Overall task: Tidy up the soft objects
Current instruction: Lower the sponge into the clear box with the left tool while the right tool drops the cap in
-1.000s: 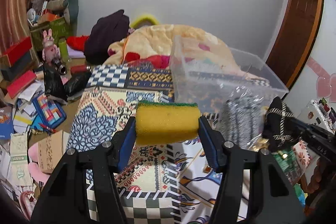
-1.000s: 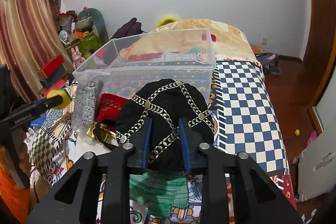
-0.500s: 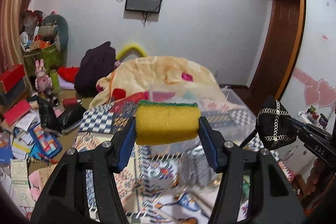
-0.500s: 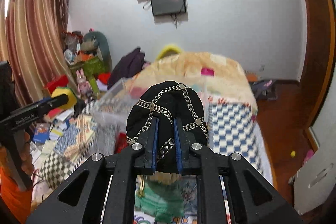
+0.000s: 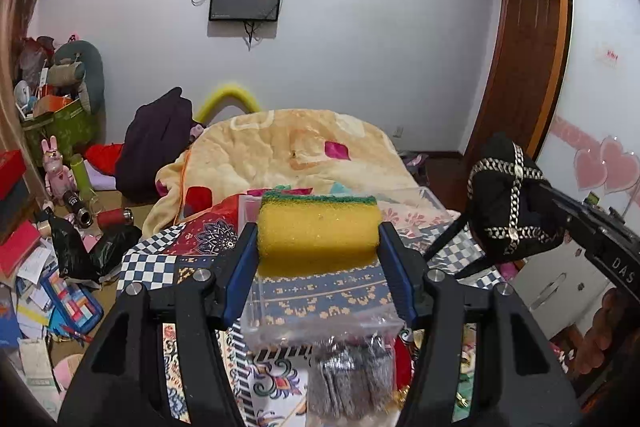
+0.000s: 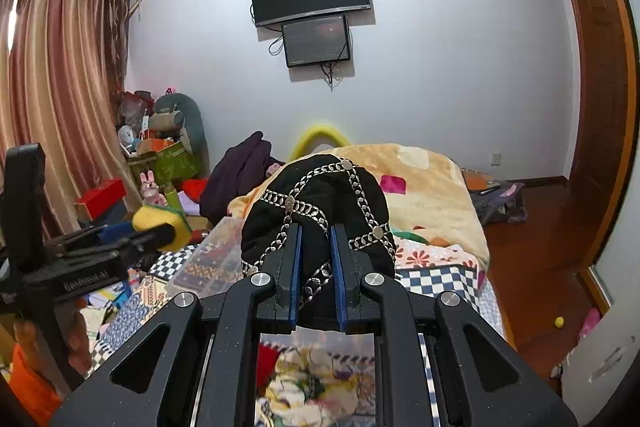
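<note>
My left gripper (image 5: 318,247) is shut on a yellow sponge with a green scouring top (image 5: 318,231) and holds it in the air above the clear plastic bin (image 5: 316,311). My right gripper (image 6: 314,251) is shut on a black cap trimmed with silver chain (image 6: 320,207), also raised above the bed. The cap shows at the right of the left wrist view (image 5: 508,203). The sponge shows at the left of the right wrist view (image 6: 160,223). The bin's near corner shows there too (image 6: 208,255).
A silver-grey knitted item in a clear bag (image 5: 348,371) lies in front of the bin on the patterned bedspread (image 5: 152,267). A beige blanket (image 5: 288,147) is heaped behind. The floor at left is cluttered with boxes and toys (image 5: 40,255). A wooden door (image 6: 596,107) stands at right.
Both grippers have lifted and tilted up with their loads. The bin and bed have dropped lower in both views, and the wall screens have come into view.
</note>
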Motion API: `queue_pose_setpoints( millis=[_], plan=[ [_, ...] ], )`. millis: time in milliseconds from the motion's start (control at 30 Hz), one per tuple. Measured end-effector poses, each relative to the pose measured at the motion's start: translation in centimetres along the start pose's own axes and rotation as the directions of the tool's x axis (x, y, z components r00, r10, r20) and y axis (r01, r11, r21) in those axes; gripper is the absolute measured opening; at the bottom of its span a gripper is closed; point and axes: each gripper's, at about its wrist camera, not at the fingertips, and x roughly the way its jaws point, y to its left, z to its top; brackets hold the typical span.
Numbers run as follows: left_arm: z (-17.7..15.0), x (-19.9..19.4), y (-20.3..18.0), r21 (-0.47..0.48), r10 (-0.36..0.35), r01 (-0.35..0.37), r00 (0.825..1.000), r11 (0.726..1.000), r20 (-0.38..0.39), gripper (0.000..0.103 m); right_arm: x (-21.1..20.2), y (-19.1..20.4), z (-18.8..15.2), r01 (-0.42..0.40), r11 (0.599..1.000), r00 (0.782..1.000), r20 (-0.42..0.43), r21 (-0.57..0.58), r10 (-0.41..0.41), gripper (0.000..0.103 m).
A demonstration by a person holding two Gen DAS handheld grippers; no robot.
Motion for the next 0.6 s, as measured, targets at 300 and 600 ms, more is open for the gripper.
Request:
queue_pose_setpoints(
  millis=[300, 600],
  plan=[
    [-0.2, 5.8, -0.1, 0.014, -0.004, 0.006, 0.990, 1.000, -0.141, 0.058, 3.4, 0.4, -0.9, 0.010, 0.999, 0.996, -0.086, -0.036, -0.013, 0.013],
    [-1.1, 9.5, -0.1, 0.041, 0.015, -0.005, 0.969, 0.999, -0.247, 0.058, 7.1, 0.3, -1.7, -0.002, 0.998, 0.975, -0.222, -0.062, -0.012, 0.013]
  ],
)
